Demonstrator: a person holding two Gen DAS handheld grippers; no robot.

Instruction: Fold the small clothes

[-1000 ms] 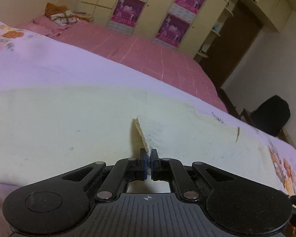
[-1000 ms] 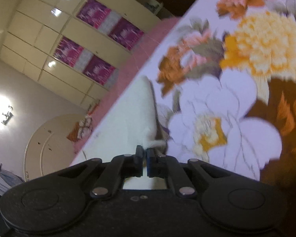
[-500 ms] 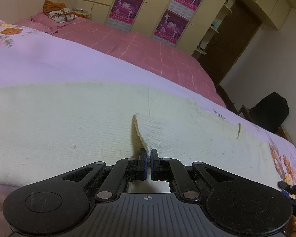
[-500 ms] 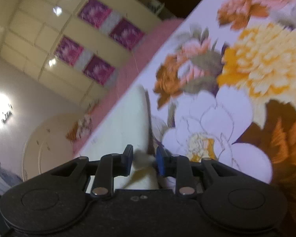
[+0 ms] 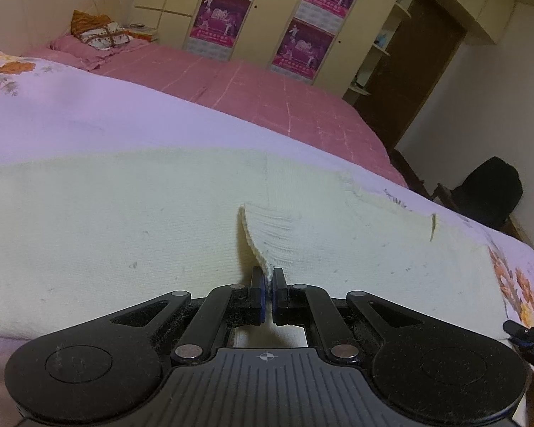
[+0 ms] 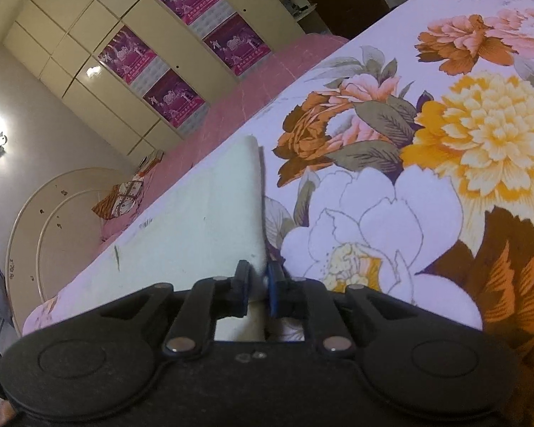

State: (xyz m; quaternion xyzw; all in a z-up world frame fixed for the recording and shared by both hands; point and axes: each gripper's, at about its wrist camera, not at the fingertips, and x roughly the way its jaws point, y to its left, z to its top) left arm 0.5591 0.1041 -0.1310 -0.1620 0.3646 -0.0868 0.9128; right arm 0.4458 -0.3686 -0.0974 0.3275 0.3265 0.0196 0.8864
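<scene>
A cream knit garment [image 5: 124,220] lies spread flat across the lilac floral bedspread [image 5: 89,117]. My left gripper [image 5: 268,284] is shut on a raised fold of its near edge, and the cloth peaks up from the pads. In the right wrist view the same garment [image 6: 203,220] stretches away as a narrow strip. My right gripper [image 6: 256,279] has the garment's near corner between its jaws, which are closing on it. A black tip of the right gripper [image 5: 527,334] shows at the far right of the left wrist view.
The bedspread [image 6: 427,178] carries large orange and yellow flowers to the right of the garment. Beyond it lies a pink bed [image 5: 267,89] with pillows [image 5: 99,32]. A cream wardrobe [image 5: 267,10] with purple posters lines the wall. A dark chair [image 5: 491,192] stands at the right.
The right jaws opened off the garment's corner and have come back together on it, while the right wrist rolled. The left gripper kept its grip and place.
</scene>
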